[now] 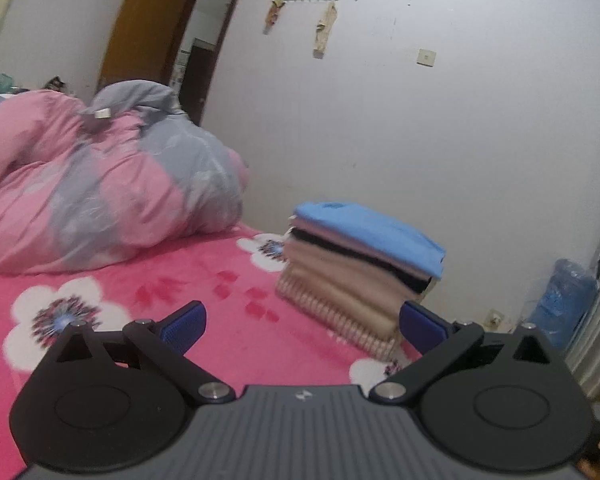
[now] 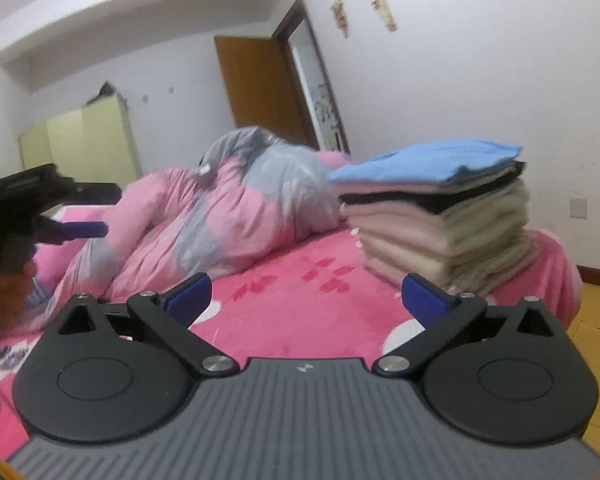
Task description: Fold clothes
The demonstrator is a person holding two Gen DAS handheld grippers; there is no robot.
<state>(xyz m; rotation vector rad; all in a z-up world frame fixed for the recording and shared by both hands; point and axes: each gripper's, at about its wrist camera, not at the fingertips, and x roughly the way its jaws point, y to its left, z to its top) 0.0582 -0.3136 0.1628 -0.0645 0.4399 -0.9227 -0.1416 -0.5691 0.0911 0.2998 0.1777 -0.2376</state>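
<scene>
**Both grippers empty above the bed, folded stack near the bed corner**

The left gripper (image 1: pixel 302 326), black with blue rubber pads, was held above the bright pink flowered bedsheet (image 1: pixel 204 280). Its two fingers stood wide apart and nothing was between them. Ahead of it and a little to the right, a neat stack of folded clothes (image 1: pixel 356 276) lay on the sheet close to the white wall (image 1: pixel 420 140). A light blue folded garment (image 1: pixel 370 232) was on top; under it came a pale pink layer, a black layer, several beige layers and a striped pink-and-cream piece at the bottom. The picture was somewhat blurred, so the exact number of layers could not be told.

The right gripper (image 2: pixel 306 300), of the same kind, was also open wide and held nothing. In its view the same stack (image 2: pixel 440 224) rested near the rounded corner of the bed, up and to the right of the fingers, not touching them. The left gripper (image 2: pixel 82 230) showed at the left edge of this view, with a person's hand (image 2: pixel 8 284) around its handle.

A crumpled pink and grey quilt (image 1: pixel 100 184) was heaped on the far part of the bed, apart from the stack. Behind it stood an open brown wooden door (image 1: pixel 148 28), and the right view showed a pale yellow wardrobe (image 2: pixel 84 148) and a wooden floor (image 2: pixel 596 320).
</scene>
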